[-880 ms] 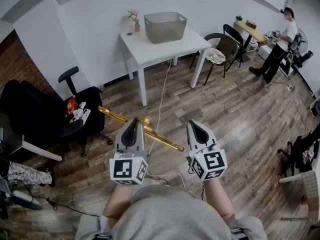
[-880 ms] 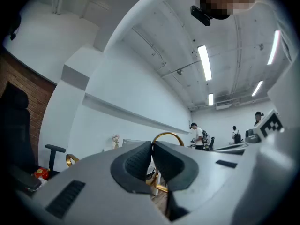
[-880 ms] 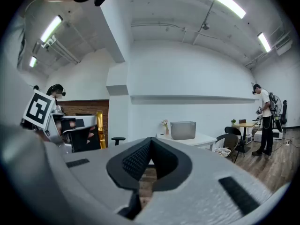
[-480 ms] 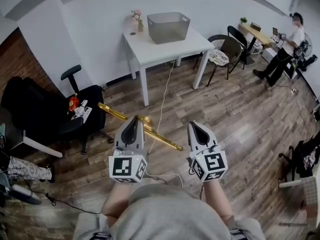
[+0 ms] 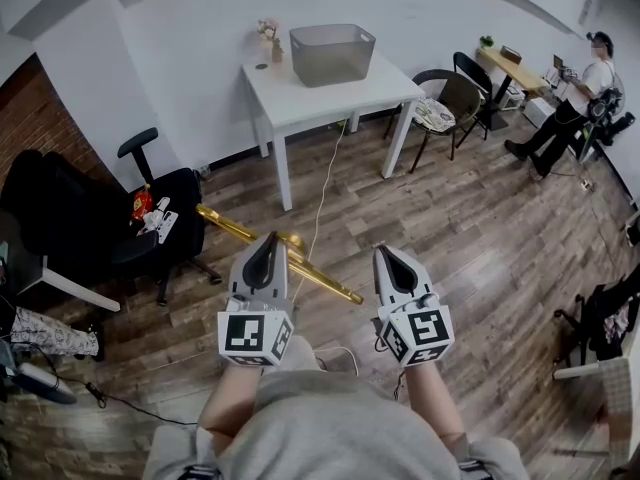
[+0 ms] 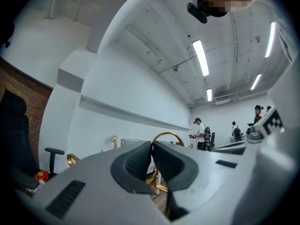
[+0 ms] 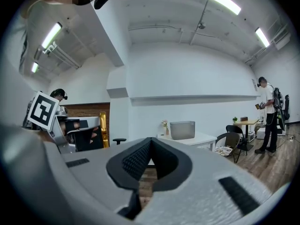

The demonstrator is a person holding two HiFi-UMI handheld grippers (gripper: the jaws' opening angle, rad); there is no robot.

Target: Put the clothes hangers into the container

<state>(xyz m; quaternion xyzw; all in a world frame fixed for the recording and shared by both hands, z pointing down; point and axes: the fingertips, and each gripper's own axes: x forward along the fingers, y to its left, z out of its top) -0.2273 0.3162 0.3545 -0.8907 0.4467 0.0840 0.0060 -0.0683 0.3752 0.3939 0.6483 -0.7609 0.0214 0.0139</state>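
Observation:
A gold clothes hanger [image 5: 320, 276] lies level above the wood floor, and my left gripper [image 5: 266, 250] is shut on its middle. In the left gripper view the gold hook [image 6: 167, 136] curves just beyond the closed pads [image 6: 140, 161]. My right gripper [image 5: 391, 258] is beside it, jaws shut with nothing between them. The grey container [image 5: 332, 53] stands on the white table [image 5: 300, 103] well ahead by the wall. In the right gripper view the container [image 7: 182, 129] sits far beyond the closed gripper [image 7: 151, 145], and the hanger [image 7: 103, 128] shows at the left.
A black office chair [image 5: 160, 230] with snack packets stands left of the hanger. A white cable [image 5: 322, 203] runs across the floor towards the table. A small flower vase [image 5: 271, 44] sits beside the container. A dark chair [image 5: 448, 96] and a standing person [image 5: 575, 93] are at the far right.
Both grippers keep the same pose, the hanger still in the left one. The person at the far right has shifted slightly to the right.

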